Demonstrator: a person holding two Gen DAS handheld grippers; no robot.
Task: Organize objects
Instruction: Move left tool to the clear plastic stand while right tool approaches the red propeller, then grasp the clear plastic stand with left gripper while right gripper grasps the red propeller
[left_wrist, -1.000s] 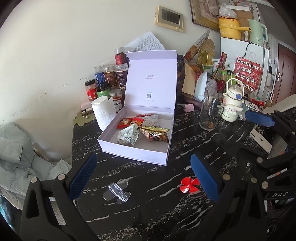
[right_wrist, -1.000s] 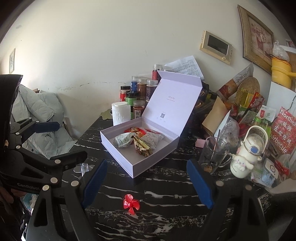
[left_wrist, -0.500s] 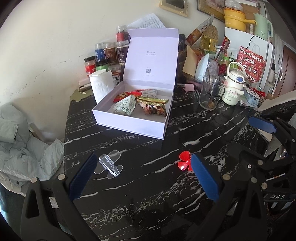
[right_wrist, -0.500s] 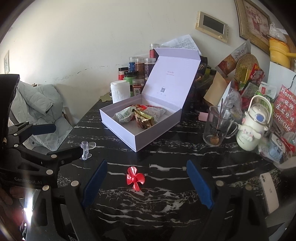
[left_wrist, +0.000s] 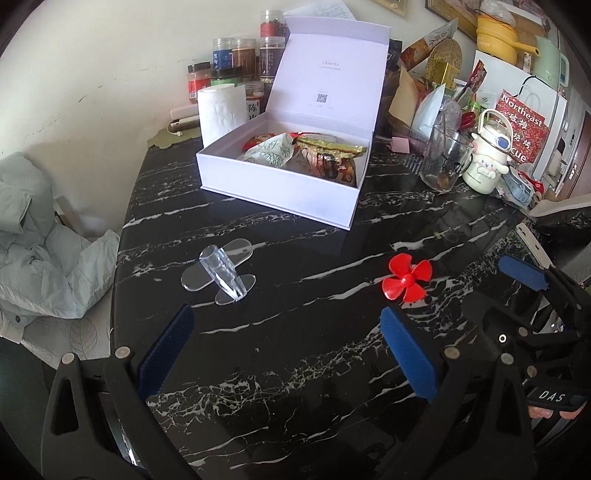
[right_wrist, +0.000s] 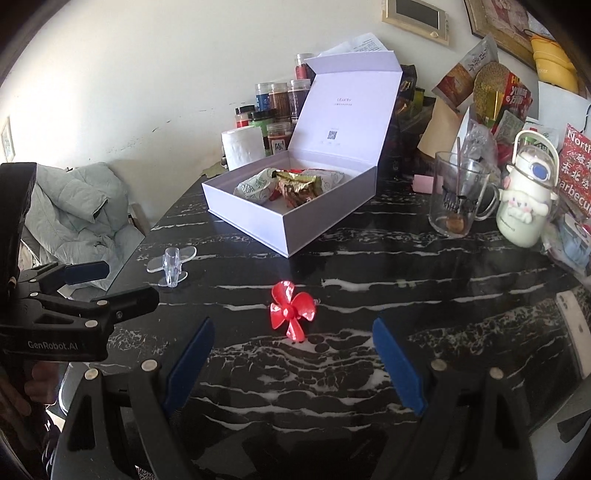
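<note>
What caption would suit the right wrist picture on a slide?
Open right claw hovers before a red propeller on the black marble table, the open white box beyond.

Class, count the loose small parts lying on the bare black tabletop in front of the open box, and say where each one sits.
2. A clear plastic piece lies toward the table's left edge; a red propeller lies right of it, just ahead of the open right gripper. Both sit outside the white box.

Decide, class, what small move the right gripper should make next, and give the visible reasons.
Probably ease the right gripper forward and down so its open jaws straddle the red propeller. It lies loose on the black table just ahead of the fingertips, untouched, while the open white box beyond already holds snack packets.
</note>
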